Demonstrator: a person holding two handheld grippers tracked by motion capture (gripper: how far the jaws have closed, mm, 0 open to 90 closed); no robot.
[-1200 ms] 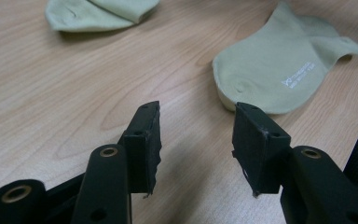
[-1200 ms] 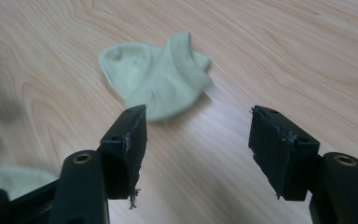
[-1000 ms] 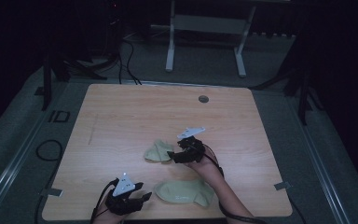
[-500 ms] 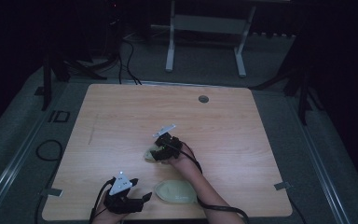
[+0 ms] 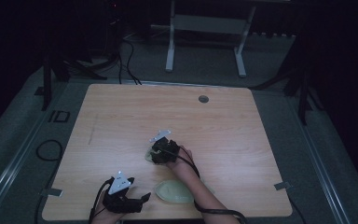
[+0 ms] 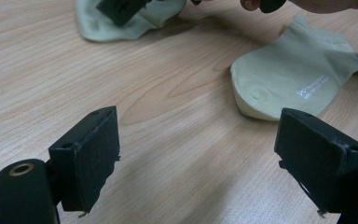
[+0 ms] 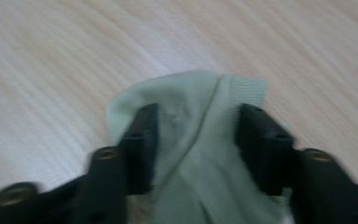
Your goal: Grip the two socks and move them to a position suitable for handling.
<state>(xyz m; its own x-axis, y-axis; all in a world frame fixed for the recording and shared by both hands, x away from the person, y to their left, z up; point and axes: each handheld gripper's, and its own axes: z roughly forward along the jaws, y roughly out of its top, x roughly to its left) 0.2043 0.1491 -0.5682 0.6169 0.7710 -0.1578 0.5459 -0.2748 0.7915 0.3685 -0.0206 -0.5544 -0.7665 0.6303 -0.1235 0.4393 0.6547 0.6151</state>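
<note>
Pale green knitted fabric is seen in two socks on the light wooden table. The crumpled sock lies near the table's middle, between the half-open jaws of the right gripper, which are not closed on it. The flat sock, with small printed lettering, lies near the front edge. The left gripper is held wide open and empty.

The high view is dim, with the room around the table nearly black. The left gripper view is bright and sharp, with soft shadows on the wood under a pale green sock. The right gripper view is evenly lit but blurred by motion throughout.
</note>
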